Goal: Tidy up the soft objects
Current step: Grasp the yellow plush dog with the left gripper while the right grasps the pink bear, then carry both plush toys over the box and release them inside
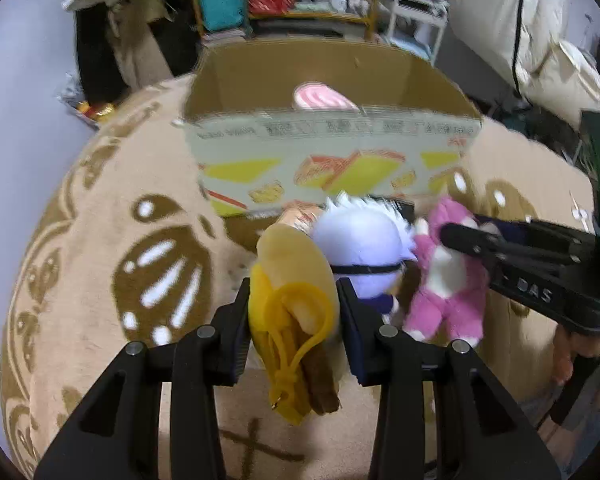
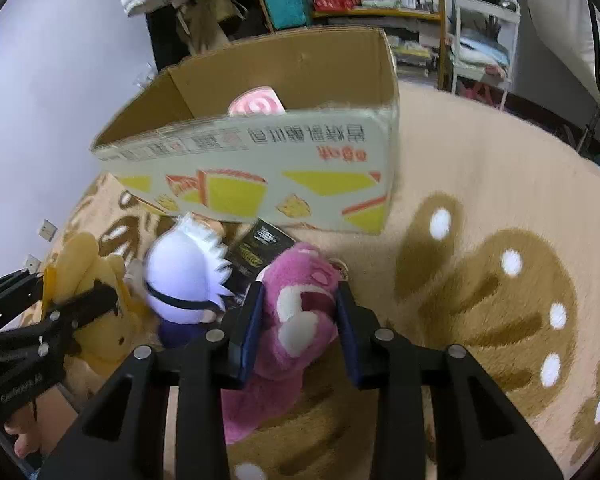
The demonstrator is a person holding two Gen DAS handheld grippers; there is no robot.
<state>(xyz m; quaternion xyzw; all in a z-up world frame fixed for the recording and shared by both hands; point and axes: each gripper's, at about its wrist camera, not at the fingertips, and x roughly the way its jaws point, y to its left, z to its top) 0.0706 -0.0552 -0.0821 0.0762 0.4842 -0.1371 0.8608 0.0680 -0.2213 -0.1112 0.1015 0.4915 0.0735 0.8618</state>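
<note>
Plush toys are held at lower centre: a yellow plush [image 1: 290, 308] is clamped by the left gripper [image 1: 294, 312], a pink plush [image 2: 300, 320] by the right gripper [image 2: 298, 320]. A cardboard box [image 1: 332, 152] is seen above.

Fuzzy plush toys [image 2: 296, 320] — matt cardboard box [image 2: 260, 168]

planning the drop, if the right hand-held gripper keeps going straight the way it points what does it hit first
Probably the printed front wall of the cardboard box, just beyond the pink plush clamped in the right hand-held gripper. Depth is unclear; it would need lifting to clear the rim.

Pink toy [image 1: 320, 98] (perhaps plush) mostly hidden.
</note>
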